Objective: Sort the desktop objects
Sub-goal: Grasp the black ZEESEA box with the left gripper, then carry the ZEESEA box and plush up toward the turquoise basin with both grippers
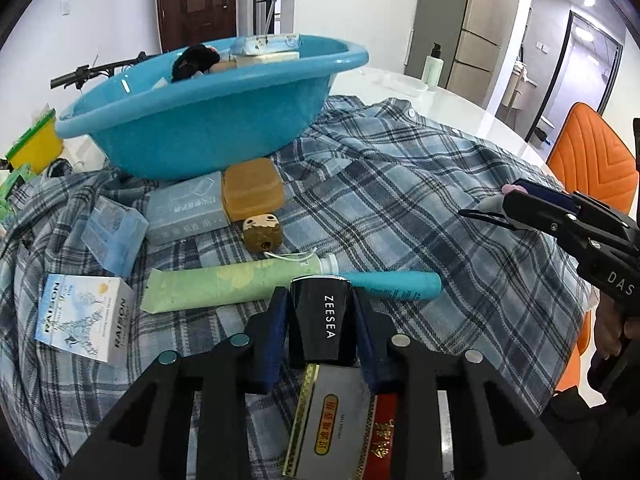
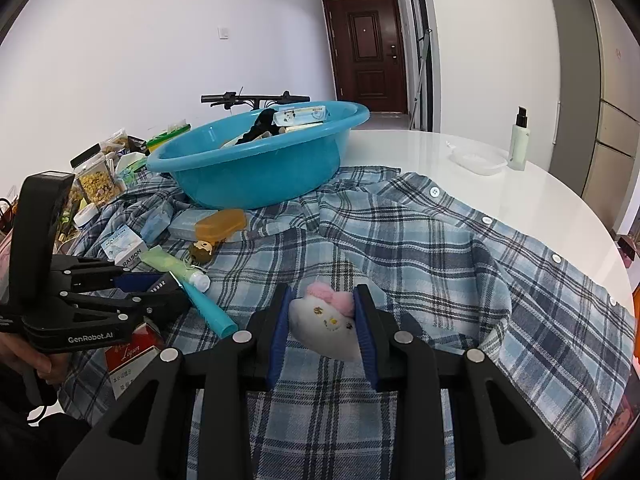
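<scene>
Plush cat (image 2: 326, 326) sits clamped between right gripper (image 2: 322, 330) fingers (image 2: 280, 328).

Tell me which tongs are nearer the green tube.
Left. The left tongs, clamped on the black ZEESEA box, sit just before the green tube; the right tongs hold the plush toy farther off.

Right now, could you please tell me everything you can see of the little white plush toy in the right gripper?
The plush toy is a small white cat-like head of soft fabric, with a fluffy pink bow on top and stitched yellow and dark facial features. It sits face toward the camera, squeezed between the blue-padded fingers of the right gripper, which are closed against both its sides. It is above the blue plaid shirt; whether it touches the shirt is unclear.
</scene>
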{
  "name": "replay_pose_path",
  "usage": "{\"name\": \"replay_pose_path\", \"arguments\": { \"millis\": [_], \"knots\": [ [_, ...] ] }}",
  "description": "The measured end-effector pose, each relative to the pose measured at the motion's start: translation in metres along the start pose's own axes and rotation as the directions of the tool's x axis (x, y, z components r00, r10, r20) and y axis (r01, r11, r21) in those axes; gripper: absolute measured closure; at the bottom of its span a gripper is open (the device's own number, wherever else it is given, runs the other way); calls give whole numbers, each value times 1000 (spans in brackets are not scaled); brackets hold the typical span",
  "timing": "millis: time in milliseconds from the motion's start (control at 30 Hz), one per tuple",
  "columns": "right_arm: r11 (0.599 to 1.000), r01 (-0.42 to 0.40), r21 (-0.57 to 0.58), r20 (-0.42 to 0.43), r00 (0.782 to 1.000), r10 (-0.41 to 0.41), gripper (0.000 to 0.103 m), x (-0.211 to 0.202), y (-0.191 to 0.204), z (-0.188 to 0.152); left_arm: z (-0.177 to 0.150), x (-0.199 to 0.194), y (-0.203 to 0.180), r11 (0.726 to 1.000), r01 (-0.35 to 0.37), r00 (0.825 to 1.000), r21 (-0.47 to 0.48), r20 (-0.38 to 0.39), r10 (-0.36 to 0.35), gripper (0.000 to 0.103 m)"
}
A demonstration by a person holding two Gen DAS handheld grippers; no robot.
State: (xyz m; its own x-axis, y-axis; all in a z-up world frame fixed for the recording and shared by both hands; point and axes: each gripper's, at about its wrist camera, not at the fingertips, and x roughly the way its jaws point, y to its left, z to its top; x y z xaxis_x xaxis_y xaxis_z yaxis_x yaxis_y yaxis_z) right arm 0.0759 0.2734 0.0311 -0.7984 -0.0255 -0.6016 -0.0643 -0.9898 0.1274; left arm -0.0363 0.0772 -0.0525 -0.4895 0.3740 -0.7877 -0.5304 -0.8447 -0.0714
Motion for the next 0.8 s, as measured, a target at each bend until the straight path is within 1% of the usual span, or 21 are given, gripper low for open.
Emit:
{"name": "replay_pose_path", "arguments": {
  "millis": [200, 333, 433, 533, 667, 800],
  "knots": [
    [1000, 1, 1, 5, 1000, -1, 73, -1, 1, 1, -1, -12, 11, 999, -34, 999, -38, 35, 35, 69],
    [1000, 1, -4, 14, 1000, -1, 73, -2, 4, 3, -3, -20, 20, 994, -78, 994, -72, 64, 83, 70],
    [1000, 3, -11, 25, 1000, -2, 73, -3, 8, 7, -4, -30, 25, 988, -117, 987, -96, 98, 126, 69],
    [1000, 0, -19, 34, 999, 0, 73, -4, 12, 10, -5, -39, 32, 983, -130, 981, -131, 128, 146, 69],
    [999, -4, -32, 48, 999, 5, 73, -5, 19, 15, -5, -53, 38, 971, -157, 965, -178, 181, 189, 69],
    [998, -5, -58, 78, 997, 10, 73, -9, 28, 25, -2, -68, 39, 966, -170, 948, -193, 234, 214, 69]
  ]
}}
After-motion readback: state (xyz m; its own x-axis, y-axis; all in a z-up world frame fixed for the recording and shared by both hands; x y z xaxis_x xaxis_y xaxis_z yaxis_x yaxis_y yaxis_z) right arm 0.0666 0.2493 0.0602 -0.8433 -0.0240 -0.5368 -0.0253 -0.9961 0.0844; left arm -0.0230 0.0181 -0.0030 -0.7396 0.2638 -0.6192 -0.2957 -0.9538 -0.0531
